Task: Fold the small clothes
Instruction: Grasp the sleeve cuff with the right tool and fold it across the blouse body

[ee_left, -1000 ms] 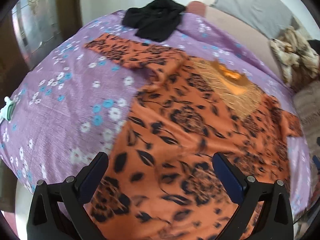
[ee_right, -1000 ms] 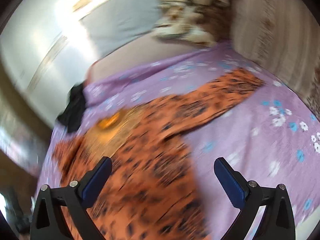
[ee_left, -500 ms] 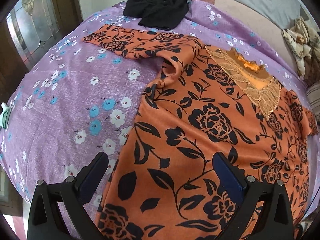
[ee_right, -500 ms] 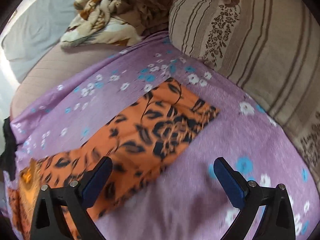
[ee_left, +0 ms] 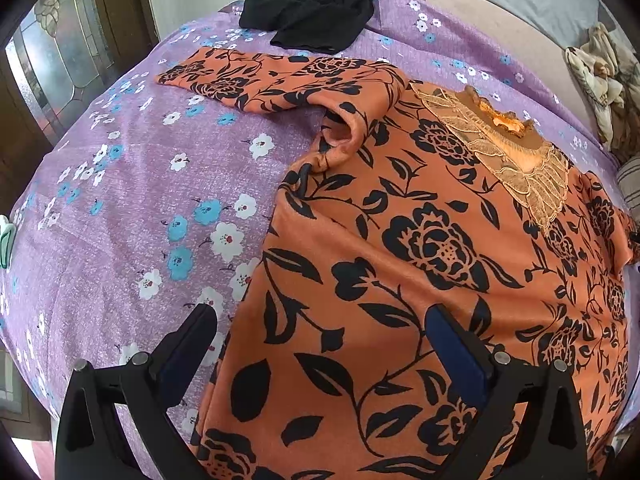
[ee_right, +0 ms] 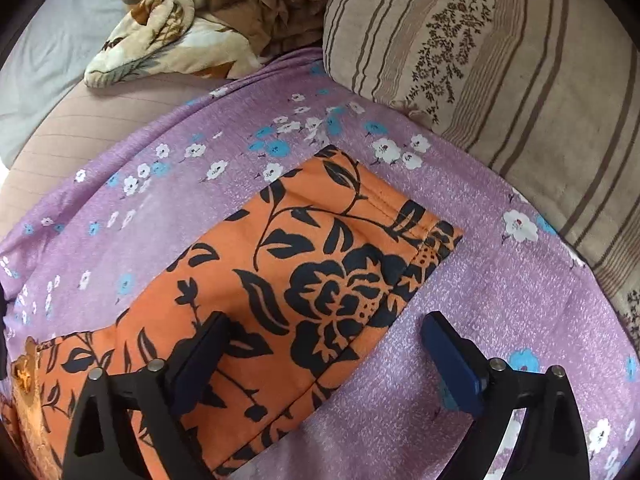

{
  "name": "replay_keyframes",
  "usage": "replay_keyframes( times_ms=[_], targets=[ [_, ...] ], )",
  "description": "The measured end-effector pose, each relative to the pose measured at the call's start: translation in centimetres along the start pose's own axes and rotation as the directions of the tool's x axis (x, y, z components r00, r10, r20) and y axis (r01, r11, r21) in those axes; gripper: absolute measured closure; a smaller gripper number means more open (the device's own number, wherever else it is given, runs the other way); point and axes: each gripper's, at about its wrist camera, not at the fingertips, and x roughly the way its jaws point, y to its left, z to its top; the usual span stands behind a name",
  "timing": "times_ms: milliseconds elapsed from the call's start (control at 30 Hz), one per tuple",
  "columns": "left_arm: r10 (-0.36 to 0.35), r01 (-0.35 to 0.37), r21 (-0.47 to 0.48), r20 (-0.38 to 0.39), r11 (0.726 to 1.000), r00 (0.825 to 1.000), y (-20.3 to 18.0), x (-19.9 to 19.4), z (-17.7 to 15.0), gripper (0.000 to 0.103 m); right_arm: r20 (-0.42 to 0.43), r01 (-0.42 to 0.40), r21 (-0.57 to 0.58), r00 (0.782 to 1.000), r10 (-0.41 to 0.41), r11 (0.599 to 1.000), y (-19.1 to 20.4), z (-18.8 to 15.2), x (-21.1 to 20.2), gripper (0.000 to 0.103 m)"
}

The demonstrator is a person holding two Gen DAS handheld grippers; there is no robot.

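Observation:
An orange top with black flowers (ee_left: 400,248) lies spread flat on the purple flowered bedsheet (ee_left: 140,200), its lace collar (ee_left: 516,148) toward the far right and one sleeve (ee_left: 256,80) stretched left. My left gripper (ee_left: 320,336) stands open just above the top's left side edge near the hem, nothing between its pads. The other sleeve (ee_right: 320,272) lies flat with its cuff at the upper right. My right gripper (ee_right: 326,340) hovers over that sleeve's lower edge; its jaws are closing, still wide, not pressing the cloth.
A black garment (ee_left: 316,4) is bunched at the far end of the bed. A striped beige pillow (ee_right: 500,64) and a crumpled floral blanket (ee_right: 192,16) lie beyond the right sleeve. A dark glazed door (ee_left: 52,60) stands left of the bed.
The right gripper swung right from the top's body to the sleeve cuff and came lower. The left gripper sank a little toward the top's left edge. Both stayed unclosed.

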Motion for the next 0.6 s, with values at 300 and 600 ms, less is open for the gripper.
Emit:
replay_keyframes(
  times_ms=[300, 600],
  targets=[
    [-0.003, 0.003, -0.031, 0.009, 1.0, 1.0, 2.0, 0.1, -0.2, 0.0, -0.006, -0.088, 0.033, 0.996, 0.088, 0.996, -0.2, 3.5, -0.6, 0.095],
    [-0.039, 0.048, -0.149, 0.062, 0.988, 0.997, 5.2, 0.2, -0.1, 0.0, 0.246, -0.398, -0.28, 0.85, 0.466, 0.873, 14.6, 2.6, -19.4, 0.095]
  ],
)
